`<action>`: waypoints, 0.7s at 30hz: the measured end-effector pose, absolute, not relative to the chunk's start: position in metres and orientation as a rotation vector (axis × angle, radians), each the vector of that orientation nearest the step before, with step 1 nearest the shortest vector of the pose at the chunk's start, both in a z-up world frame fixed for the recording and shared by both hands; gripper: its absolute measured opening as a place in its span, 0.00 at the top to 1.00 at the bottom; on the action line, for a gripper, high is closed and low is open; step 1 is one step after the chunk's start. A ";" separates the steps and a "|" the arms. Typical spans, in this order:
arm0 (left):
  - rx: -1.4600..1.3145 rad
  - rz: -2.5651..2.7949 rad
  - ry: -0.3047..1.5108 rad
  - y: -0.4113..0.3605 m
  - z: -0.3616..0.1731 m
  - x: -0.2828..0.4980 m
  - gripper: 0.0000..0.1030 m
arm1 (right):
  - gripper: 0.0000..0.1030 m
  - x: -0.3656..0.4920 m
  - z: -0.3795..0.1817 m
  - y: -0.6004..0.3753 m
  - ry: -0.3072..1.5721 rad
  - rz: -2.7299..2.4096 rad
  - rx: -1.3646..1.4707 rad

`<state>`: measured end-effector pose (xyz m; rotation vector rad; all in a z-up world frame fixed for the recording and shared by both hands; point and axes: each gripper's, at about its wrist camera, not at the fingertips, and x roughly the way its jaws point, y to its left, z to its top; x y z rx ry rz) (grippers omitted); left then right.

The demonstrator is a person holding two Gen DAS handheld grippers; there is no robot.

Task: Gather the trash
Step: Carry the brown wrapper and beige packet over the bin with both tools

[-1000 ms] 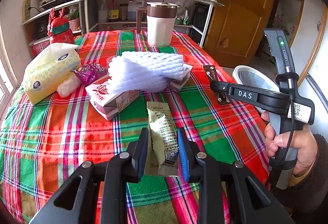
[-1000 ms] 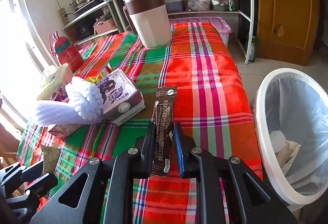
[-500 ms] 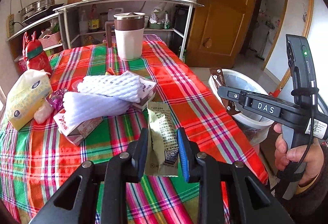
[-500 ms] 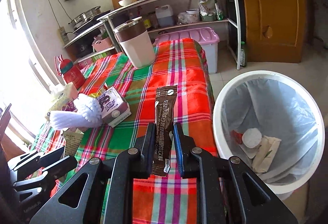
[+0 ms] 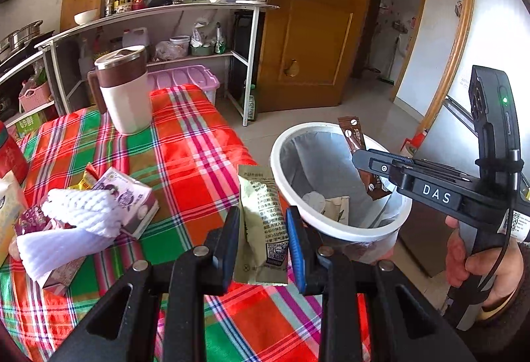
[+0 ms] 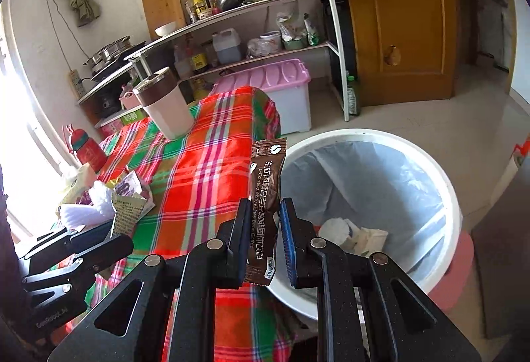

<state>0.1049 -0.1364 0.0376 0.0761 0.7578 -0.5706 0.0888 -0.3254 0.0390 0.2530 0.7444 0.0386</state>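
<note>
We hold a gripper in each hand, and both are clamped on trash. Our left gripper (image 5: 263,244) pinches a pale green packet (image 5: 263,223) between its black and blue pads, the packet standing upright with its top edge toward twelve o'clock. Our right gripper (image 6: 263,241) is closed tight on a brown coffee sachet (image 6: 265,206), which also stands upright between the pads. In the left wrist view that same sachet (image 5: 359,156) hangs over the white bin (image 5: 347,229), at about two o'clock from the green packet, with our right hand (image 5: 480,259) on the handle at three o'clock. The bin (image 6: 440,196) is lined with a pale bag and has some white scraps at its bottom; it stands on the floor just beside the table edge. The table wears a plaid cloth (image 5: 198,163) of red, green and pink. At nine o'clock from the left gripper lie a purple carton (image 5: 132,199) and white foam netting (image 5: 76,213), touching each other. A white and brown jug (image 5: 124,90) stands upright at eleven o'clock, well apart from them.
</note>
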 end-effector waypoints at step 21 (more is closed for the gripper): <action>0.140 -0.681 0.840 -0.239 0.009 0.133 0.71 | 0.82 0.092 -0.005 -0.400 0.867 -0.113 0.252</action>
